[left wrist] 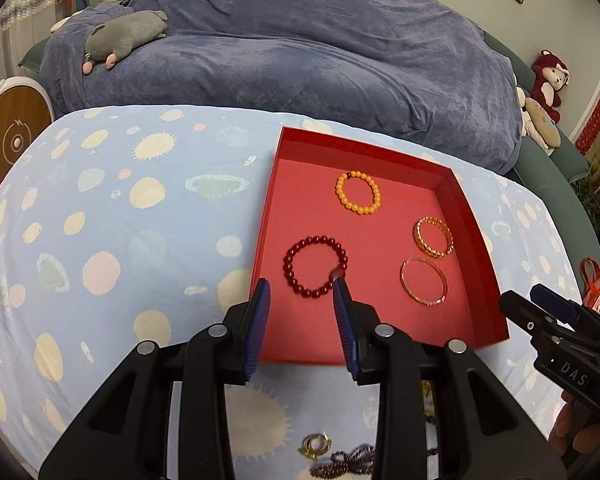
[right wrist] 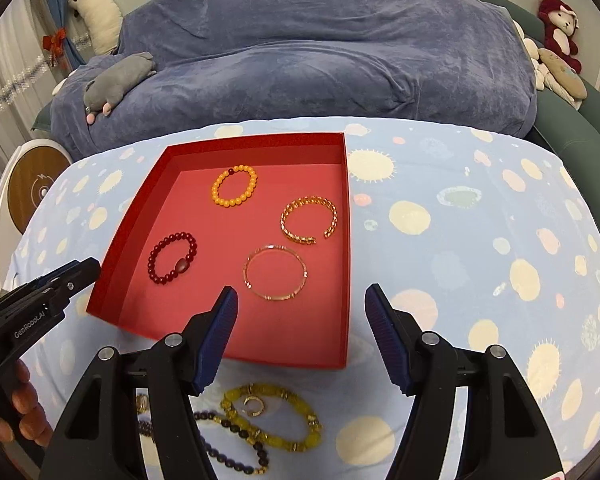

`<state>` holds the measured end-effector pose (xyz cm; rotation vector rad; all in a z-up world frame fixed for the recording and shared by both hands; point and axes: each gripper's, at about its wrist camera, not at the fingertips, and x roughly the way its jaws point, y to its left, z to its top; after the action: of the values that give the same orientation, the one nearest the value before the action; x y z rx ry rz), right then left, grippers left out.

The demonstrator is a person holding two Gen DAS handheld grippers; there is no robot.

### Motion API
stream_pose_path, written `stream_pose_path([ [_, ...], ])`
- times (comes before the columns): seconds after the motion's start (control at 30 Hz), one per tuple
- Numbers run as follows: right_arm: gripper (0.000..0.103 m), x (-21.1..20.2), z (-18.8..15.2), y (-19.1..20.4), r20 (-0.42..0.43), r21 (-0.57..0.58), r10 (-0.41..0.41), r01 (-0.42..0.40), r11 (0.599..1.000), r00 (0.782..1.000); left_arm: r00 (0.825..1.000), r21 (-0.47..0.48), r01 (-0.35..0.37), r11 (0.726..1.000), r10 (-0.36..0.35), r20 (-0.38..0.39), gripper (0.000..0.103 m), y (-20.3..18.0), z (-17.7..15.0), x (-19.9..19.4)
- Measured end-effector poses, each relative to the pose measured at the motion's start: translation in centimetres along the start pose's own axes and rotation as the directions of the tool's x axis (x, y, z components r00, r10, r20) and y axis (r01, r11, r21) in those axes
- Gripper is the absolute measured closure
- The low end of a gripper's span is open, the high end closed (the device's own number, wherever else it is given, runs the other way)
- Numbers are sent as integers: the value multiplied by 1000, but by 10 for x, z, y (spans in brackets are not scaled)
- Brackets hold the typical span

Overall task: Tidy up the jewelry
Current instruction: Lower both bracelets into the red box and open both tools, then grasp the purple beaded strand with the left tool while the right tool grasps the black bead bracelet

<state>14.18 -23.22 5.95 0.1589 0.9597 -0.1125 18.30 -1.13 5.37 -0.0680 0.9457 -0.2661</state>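
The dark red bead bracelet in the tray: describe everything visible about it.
The dark red bead bracelet is a closed loop of round, glossy, deep-red beads with one larger reddish oval bead on its right side. It lies flat on the floor of the red tray, in the near-left part, apart from the other three bracelets and the walls. In the left wrist view one finger of the open left tongs overlaps its edge; contact cannot be told.

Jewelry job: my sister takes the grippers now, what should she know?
Left gripper: open, empty, above the dark red bead bracelet.
Right gripper: open, empty, over the red tray front edge.
Done: four bracelets lie in the tray: dark red, orange bead bracelet, gold chain cuff, thin gold bangle.
Left: yellow bead bracelet, dark bead strand and small gold ring wait on the cloth.
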Motion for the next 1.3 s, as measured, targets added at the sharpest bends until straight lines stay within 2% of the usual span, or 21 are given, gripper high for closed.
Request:
stream_pose_path([
  [0.2,39,-20,-39,0,-18,-9,-12,12,1000,1000,999,22,2,1000,-1,-49,71,0,-45,-16],
  [0.5,39,-31,-95,-8,-79,34,-2,5,999,997,990,-1,50,999,-50,-135,72,-13,-101,-16],
  [0.8,39,-31,-119,-5,-111,48,9,-3,999,994,985,-5,64,998,-64,-163,75,-24,-119,-5],
  [0.9,39,-28,-122,-1,-120,45,16,-10,999,993,982,5,74,997,-72,-176,94,-25,-121,-2],
  [0.93,39,-27,-122,0,-123,44,20,-14,999,992,981,4,78,997,-76,-180,95,-25,-122,-2],
  [1.07,40,-23,-124,5,-127,34,32,-28,999,991,983,25,70,997,-65,-171,96,-25,-127,-4],
  [1.3,54,-11,-125,17,-150,7,55,-55,998,987,987,26,47,999,-43,-158,97,-12,-132,-16],
])
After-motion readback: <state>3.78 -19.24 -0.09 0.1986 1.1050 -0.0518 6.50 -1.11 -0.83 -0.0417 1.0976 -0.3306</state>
